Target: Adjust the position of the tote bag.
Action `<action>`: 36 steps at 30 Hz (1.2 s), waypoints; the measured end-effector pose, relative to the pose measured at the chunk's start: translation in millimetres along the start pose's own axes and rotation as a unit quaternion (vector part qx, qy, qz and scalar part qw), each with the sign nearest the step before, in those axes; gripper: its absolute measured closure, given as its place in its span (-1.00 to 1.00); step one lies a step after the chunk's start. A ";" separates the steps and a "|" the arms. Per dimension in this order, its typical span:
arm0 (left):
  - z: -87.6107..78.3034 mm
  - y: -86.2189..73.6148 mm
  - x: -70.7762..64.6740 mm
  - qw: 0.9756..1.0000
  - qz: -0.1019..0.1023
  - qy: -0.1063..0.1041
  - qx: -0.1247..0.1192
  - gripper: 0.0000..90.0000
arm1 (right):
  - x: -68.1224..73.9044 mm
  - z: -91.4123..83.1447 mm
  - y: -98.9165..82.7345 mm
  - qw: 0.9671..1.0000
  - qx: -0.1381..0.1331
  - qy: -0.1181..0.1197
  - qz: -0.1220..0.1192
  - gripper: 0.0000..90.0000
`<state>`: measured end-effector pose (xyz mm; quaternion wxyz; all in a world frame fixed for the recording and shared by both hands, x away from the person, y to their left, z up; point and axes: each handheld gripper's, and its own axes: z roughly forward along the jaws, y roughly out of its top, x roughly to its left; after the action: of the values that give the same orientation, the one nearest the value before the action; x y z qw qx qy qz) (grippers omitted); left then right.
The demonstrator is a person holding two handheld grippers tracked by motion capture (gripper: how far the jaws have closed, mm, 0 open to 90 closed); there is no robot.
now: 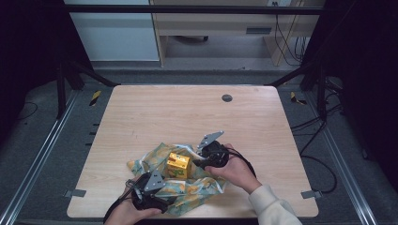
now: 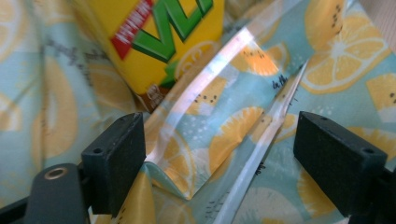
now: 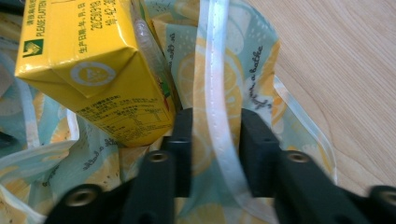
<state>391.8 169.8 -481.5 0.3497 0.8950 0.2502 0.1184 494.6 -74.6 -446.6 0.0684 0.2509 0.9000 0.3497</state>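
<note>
- Left gripper sits low at the near edge of the table, planted over the near side of the lemon-print bag.
- In the left gripper view its jaws stand wide apart, and a raised, glossy fold of the bag runs between them. The pads are clear of it on both sides, so nothing is held. It looks placed to take that fold and give the bag a second anchor.
- Centre stage: the yellow drink carton rests on the crumpled bag, between the two grippers, print side toward the left gripper.
- In the right gripper view the carton lies just beside the jaws, its corner close to the left pad; I can't tell whether it touches.
- Right gripper comes in from the right, tilted toward the carton. Its jaws are drawn in around the bag's pale sealed edge strip, standing upright between the pads; whether they truly bite the strip I cannot tell.
- My read: pinching that rim would lift the mouth open so that the carton can go in.
</note>
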 end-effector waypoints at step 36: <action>-5.5 -0.5 -8.8 0.996 0.074 0.019 0.038 1.00 | -14.2 -4.3 -0.1 0.999 -0.037 -0.002 0.021 0.98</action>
<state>382.0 168.6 -478.1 0.3009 0.9213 0.1941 0.1514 505.6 -84.4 -444.2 0.0725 0.2677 0.8808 0.3838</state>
